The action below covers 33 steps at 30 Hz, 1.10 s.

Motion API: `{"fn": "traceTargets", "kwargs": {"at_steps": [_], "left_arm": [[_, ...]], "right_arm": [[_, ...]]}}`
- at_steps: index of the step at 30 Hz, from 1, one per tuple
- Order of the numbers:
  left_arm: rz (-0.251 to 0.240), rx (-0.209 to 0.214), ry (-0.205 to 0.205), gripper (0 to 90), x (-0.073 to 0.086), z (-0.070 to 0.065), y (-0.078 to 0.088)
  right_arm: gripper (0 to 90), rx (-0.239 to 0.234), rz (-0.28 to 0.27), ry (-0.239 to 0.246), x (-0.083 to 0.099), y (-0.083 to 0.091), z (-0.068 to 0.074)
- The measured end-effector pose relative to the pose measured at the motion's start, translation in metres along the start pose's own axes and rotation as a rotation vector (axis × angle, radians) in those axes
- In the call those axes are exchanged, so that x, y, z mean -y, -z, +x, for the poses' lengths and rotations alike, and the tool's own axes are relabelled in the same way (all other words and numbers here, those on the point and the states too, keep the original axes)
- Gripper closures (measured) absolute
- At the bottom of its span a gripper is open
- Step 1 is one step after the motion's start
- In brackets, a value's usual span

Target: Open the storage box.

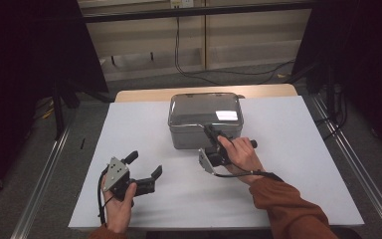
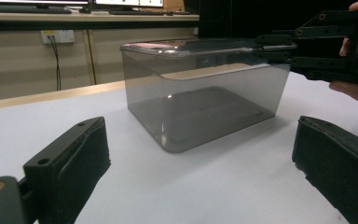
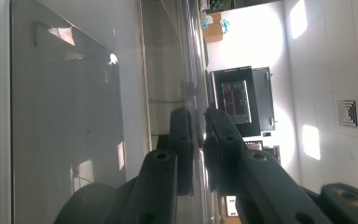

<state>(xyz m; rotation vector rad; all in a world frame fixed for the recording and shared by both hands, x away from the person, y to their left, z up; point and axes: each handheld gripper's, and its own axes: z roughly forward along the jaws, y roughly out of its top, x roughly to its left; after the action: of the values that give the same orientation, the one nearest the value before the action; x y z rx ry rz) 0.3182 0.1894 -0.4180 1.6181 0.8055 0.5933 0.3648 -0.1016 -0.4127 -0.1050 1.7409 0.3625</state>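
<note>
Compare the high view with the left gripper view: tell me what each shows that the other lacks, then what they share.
High view alone: the person's left hand and the floor.

Left gripper view alone: a wall socket and monitors on a desk behind.

Both: the grey box on the white table, the right gripper shut on its lid, and the open left gripper.

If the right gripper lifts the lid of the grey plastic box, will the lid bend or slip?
The lid looks thin and glossy, so it may flex slightly and slip. The right gripper pinches only its near edge, so it would probably tilt. The box looks empty, likely light.
</note>
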Motion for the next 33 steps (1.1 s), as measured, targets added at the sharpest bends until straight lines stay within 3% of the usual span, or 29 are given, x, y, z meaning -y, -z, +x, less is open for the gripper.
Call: {"fn": "traceTargets", "kwargs": {"at_steps": [5, 9, 12, 22, 25, 31, 33], "left_arm": [[-0.011, -0.012, 0.006, 2.3, -0.007, 0.006, -0.021], [-0.007, 0.006, 0.007, 2.4, -0.01, 0.011, -0.035], [0.0, 0.007, -0.008, 2.7, -0.01, 0.015, -0.042], [-0.022, 0.009, 0.0, 3.0, -0.012, 0.024, -0.057], [-0.029, 0.002, -0.022, 2.6, -0.017, 0.025, -0.063], [-0.03, 0.007, -0.006, 2.7, -0.024, 0.028, -0.076], [-0.021, 0.008, -0.026, 2.7, -0.024, 0.029, -0.081]], "right_arm": [[82.0, 0.007, 0.002, 0.0, 0.0, 0.001, -0.001], [82.1, 0.014, -0.003, 0.0, 0.001, 0.001, -0.002], [82.1, 0.015, -0.004, 0.0, 0.001, 0.001, -0.002], [82.1, 0.016, -0.007, -0.004, 0.001, 0.0, -0.003], [82.1, 0.018, -0.013, 0.001, 0.001, -0.001, -0.003], [82.2, 0.025, -0.011, -0.009, 0.001, -0.001, -0.007], [82.2, 0.027, -0.012, -0.01, 0.001, -0.001, -0.008]]}}
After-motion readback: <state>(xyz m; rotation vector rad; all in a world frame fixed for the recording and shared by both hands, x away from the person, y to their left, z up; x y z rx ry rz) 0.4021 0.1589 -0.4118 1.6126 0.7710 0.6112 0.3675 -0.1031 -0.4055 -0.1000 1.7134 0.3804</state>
